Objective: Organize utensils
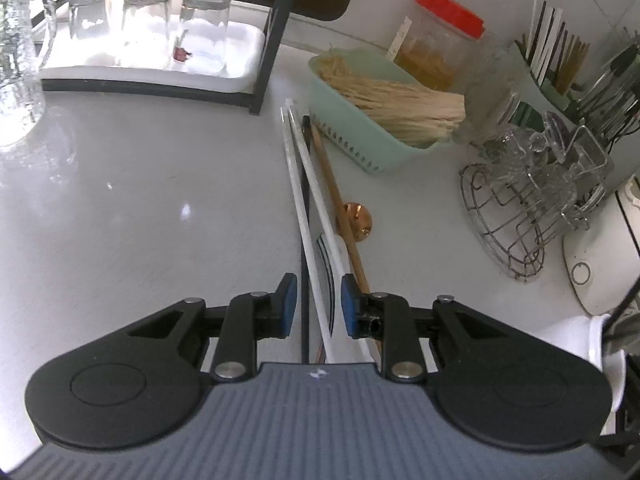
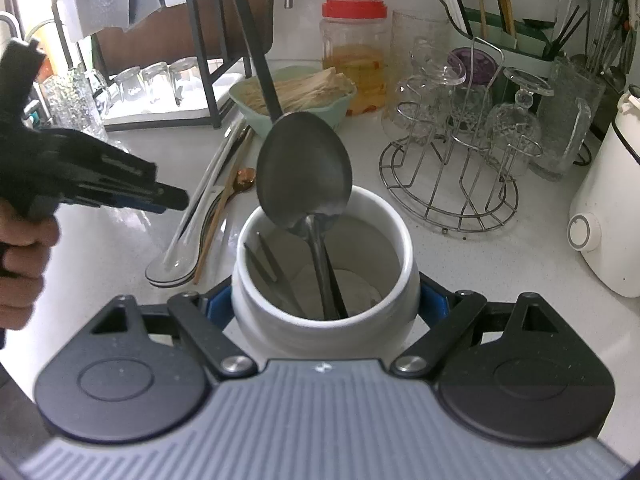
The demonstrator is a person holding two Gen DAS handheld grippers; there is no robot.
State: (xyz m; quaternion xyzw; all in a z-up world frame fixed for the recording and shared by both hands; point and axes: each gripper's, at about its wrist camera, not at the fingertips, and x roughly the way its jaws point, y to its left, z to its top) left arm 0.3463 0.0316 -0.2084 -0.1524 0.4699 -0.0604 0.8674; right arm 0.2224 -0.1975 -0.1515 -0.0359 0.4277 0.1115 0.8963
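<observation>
Counter [image 1: 140, 200]: pale grey, glossy. Crock [image 2: 324, 320]: white, plain. Ladle [image 2: 304, 176]: dark grey metal. Long spoons [image 1: 304, 168]: white; one spoon [image 2: 245, 178]: copper bowl, tan handle. Basket [image 1: 352, 136]: mint green, slotted sides, holding pale straw-coloured sticks [image 1: 400, 104]. Jar [image 2: 355, 60]: clear, red lid, amber contents. Tray [image 1: 224, 68]: white, on a black frame. Left gripper [image 1: 319, 304] and right gripper [image 2: 325, 300]: black arms, blue pads, grey ribbed body. Glass rack [image 2: 448, 192]: silver wire. Appliance [image 2: 608, 220]: white, black trim.

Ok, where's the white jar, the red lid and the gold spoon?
White jar [image 2: 325, 330]: right wrist view, front wall.
Red lid [image 2: 355, 7]: right wrist view, side of lid.
Gold spoon [image 1: 357, 219]: left wrist view, bowl.
</observation>
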